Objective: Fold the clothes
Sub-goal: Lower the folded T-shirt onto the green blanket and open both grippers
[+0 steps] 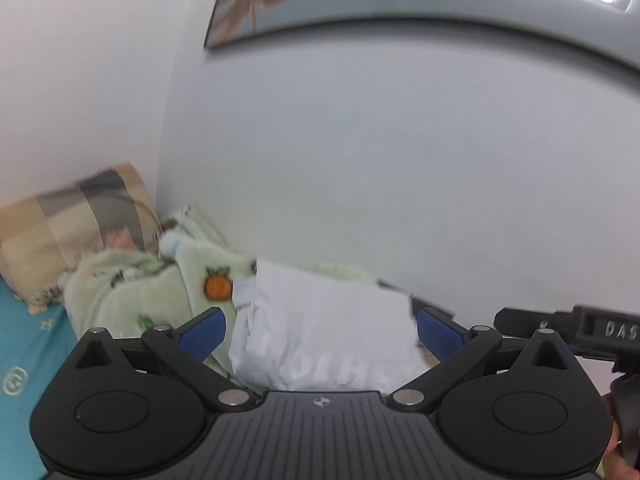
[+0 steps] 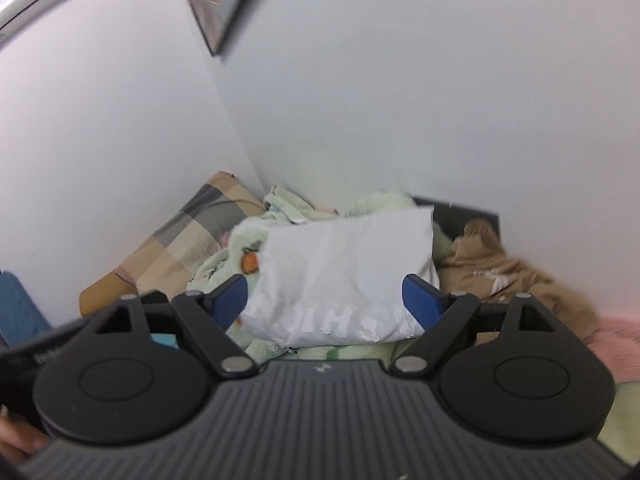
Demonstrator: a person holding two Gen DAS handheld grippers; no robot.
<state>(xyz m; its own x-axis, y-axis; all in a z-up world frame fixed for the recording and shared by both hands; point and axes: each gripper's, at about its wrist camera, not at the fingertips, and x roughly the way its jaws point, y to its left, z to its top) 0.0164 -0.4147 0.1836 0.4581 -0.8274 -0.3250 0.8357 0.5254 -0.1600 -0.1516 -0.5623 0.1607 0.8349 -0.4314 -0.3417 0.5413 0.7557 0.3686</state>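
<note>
White walls meet in a corner behind a bed heaped with a green fleece blanket (image 1: pixel 132 292). On the blanket lies a folded white garment (image 2: pixel 344 276), ahead of both grippers. Left gripper (image 1: pixel 320 330) and right gripper (image 2: pixel 326 300) gape wide, empty. Only the right view shows tan clothing (image 2: pixel 500 268); the left shows teal bedsheet (image 1: pixel 28 352).

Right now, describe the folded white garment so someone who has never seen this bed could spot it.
Look to the room corner where the plaid pillow leans on the wall. Beside it, the white garment lies on the pale green fleece blanket, with a brown garment on its other side. It alone is plain white and neatly folded, with cracked lettering along its near edge.
</note>
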